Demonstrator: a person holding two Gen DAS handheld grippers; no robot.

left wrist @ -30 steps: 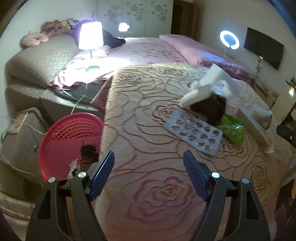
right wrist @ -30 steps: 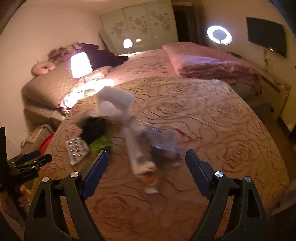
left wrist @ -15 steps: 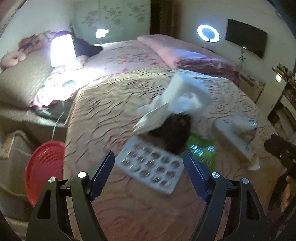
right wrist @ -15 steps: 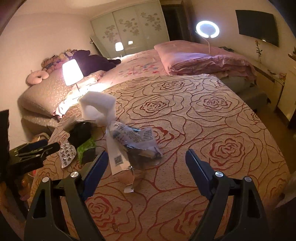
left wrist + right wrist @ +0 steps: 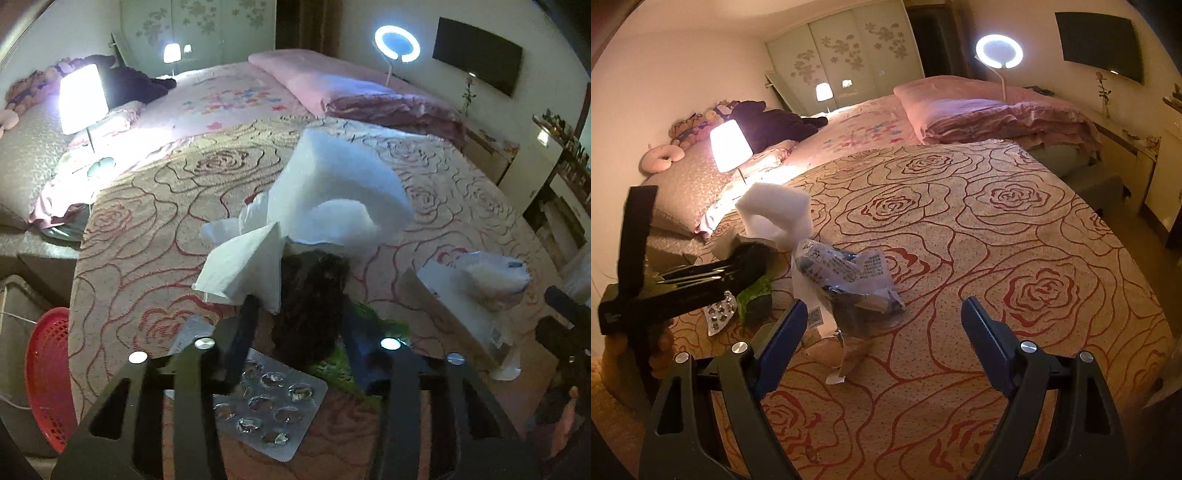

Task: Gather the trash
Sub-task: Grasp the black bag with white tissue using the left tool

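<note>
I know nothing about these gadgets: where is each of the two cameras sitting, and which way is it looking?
Left wrist: on the left gripper, facing down at the bed; its fingers are closing around a black fuzzy clump above a silver blister pack.
Right wrist: on the right gripper, open, facing a crumpled printed plastic wrapper; the left gripper and a hand show.
Shared: rose-patterned bedspread, white foam piece, ring light.

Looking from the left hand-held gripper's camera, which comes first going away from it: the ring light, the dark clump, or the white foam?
1. Dark clump: between the closing fingers of the left hand-held gripper.
2. White foam: just behind it, mid-bed.
3. Ring light: by the far wall, upper right.
</note>
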